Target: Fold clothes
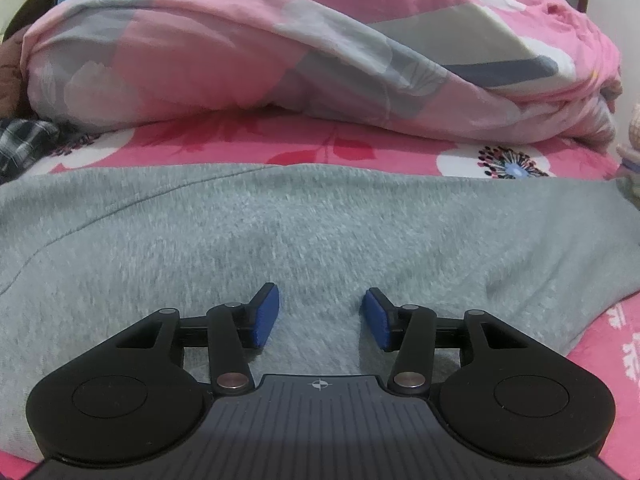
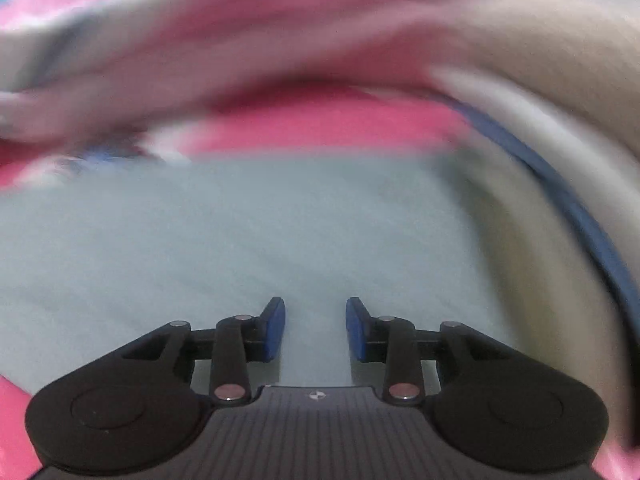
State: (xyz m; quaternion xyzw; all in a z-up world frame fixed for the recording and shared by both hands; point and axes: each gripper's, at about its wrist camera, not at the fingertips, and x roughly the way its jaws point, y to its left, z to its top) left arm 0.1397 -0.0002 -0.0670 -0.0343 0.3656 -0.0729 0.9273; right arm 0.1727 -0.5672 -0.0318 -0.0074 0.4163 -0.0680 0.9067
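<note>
While the grey sweatshirt (image 1: 304, 232) lies spread flat across the bed, we've got both grippers hanging right over it, so let's take stock. Its cloth runs wide from side to side in the left wrist view, long axis across the frame, far edge meeting the pink flowered bedsheet (image 1: 320, 146) and the near part passing under the gripper. A seam curves off at the left, so that end may be a sleeve or shoulder, though we can't be sure.

Our left gripper (image 1: 320, 316) sits low over the fabric, its blue pads (image 1: 267, 316) parted with a clear gap and nothing caught between them; grey cloth shows straight through the gap. Our right gripper (image 2: 315, 330) is much the same: pads apart a little narrower, nothing pinched, pale grey cloth beneath. That view is smeared with blur, so we can't say whether the tips touch the fabric.

Both point down and forward onto the sweatshirt, which lies directly ahead of and under each. Neither looks clearly nearer an edge; in the left view the cloth ends off to the right, so a sideways reach seems needed to find something to pinch.

Beyond the sheet, a bunched pink and grey quilt (image 1: 280, 52) rises like a wall along the far side, close enough to crowd any fold thrown away from us. A dark checked cloth (image 1: 24, 140) peeks in at the far left.
</note>
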